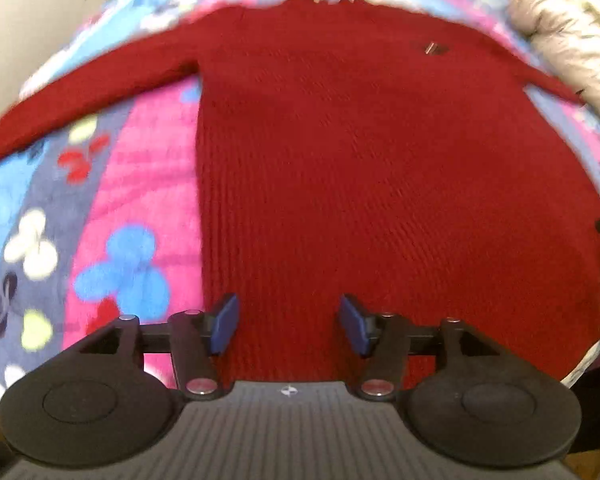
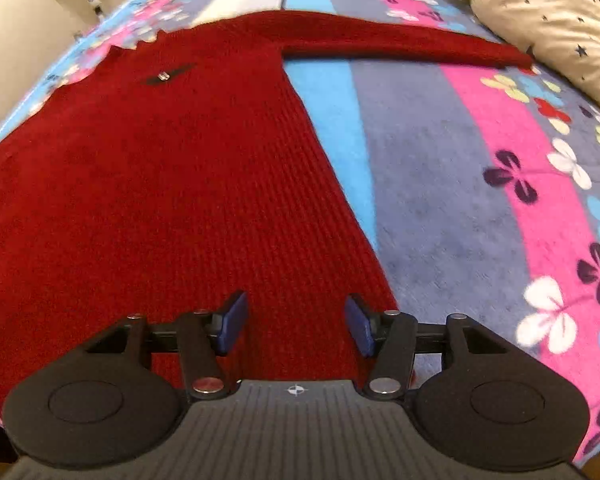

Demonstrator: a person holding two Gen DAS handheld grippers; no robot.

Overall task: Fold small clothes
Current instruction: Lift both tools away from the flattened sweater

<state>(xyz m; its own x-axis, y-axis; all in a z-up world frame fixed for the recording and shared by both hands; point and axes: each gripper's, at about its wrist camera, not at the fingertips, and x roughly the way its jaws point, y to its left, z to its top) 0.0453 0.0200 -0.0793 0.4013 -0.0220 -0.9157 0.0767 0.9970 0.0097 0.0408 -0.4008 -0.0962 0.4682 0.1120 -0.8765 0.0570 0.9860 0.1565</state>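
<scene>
A red ribbed knit sweater (image 1: 360,152) lies flat on a flowered blanket, front up, with a small dark badge (image 1: 432,47) on the chest. One sleeve (image 1: 80,92) stretches out to the left in the left wrist view, the other sleeve (image 2: 400,42) to the right in the right wrist view. My left gripper (image 1: 288,324) is open over the hem near the sweater's left edge, nothing between its blue pads (image 1: 224,324). My right gripper (image 2: 296,326) is open over the hem (image 2: 296,344) near the right edge, its pads apart above the knit.
The blanket (image 2: 480,184) has pink, blue and grey stripes with flowers. A cream quilted cover with star print (image 2: 548,20) is bunched at the far right, close to the right sleeve's cuff. A pale wall (image 1: 28,32) runs along the far left.
</scene>
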